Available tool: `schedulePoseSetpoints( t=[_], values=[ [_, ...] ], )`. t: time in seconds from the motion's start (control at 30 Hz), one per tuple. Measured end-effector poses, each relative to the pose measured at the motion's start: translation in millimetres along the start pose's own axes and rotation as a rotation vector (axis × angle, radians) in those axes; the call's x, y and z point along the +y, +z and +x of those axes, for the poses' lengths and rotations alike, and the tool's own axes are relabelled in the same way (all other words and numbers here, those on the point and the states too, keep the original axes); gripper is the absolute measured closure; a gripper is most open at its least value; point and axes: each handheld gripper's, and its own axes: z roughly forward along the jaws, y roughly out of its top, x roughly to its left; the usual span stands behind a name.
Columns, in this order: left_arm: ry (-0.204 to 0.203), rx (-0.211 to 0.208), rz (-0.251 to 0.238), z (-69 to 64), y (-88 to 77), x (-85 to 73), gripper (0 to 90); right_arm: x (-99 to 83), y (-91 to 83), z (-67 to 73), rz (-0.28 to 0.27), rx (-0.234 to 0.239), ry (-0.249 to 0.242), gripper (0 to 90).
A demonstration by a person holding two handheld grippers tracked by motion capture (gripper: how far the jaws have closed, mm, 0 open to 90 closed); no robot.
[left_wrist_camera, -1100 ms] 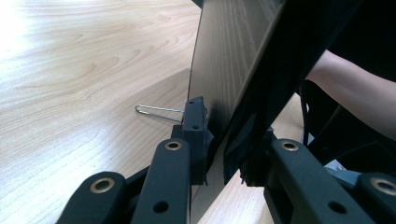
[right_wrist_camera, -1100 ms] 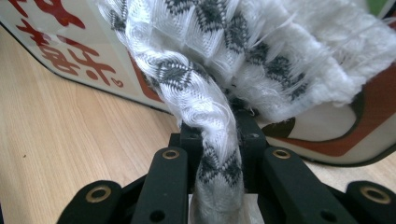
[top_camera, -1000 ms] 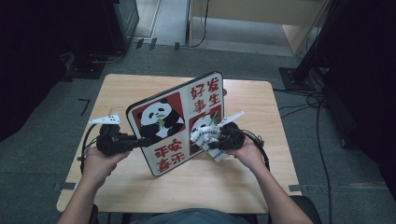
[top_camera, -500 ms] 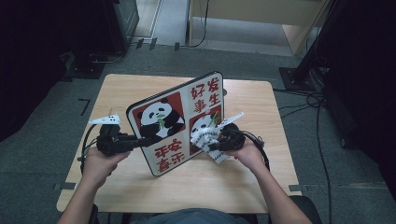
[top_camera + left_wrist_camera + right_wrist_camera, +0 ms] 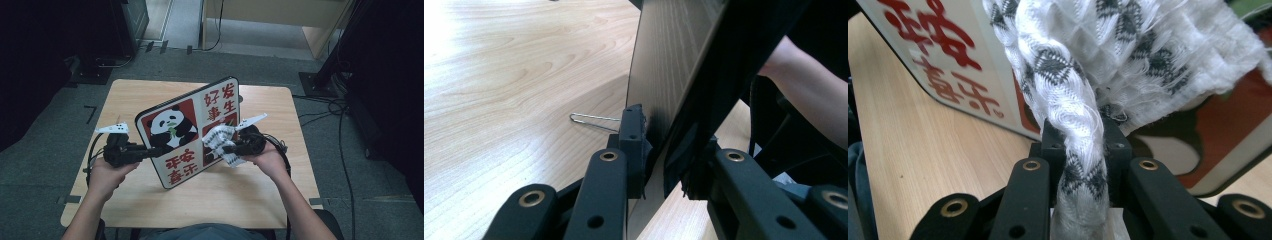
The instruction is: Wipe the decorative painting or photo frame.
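Left claw is clamped on the left edge of the panda board; in the left gripper view the jaws pinch the board's thin edge from both sides, pads tight on it. The board is tilted up off the desk, printed face toward the person, lower corner close to the desk top; can't tell if it touches.

Right claw is closed on a white cloth with a grey diamond pattern. The right gripper view shows the cloth bunched and twisted between the jaws, nearly no gap. The cloth sits against the board's face at its lower right panel, over the red area next to the red characters.

A thin wire loop lies flat on the desk behind the board, apart from it. A forearm is visible at the right in the left gripper view. Both hands are at about mid-desk, one each side of the board.
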Motion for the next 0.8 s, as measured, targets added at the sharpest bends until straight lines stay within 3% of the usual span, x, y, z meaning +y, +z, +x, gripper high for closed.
schedulePoseSetpoints(
  t=[0.27,0.63,0.8],
  values=[
    [0.001,0.002,0.000,-0.4,0.0,-0.5,76.2,22.1,-26.9,10.4,-0.058,-0.020,-0.039,79.4],
    [-0.013,0.012,-0.009,-2.4,-0.3,-2.0,76.1,71.9,-61.1,27.7,-0.149,-0.019,-0.110,79.6],
    [0.000,0.026,-0.017,-4.6,-0.4,-3.2,76.3,95.2,-71.8,34.4,-0.179,-0.020,-0.147,79.6]
  ],
)
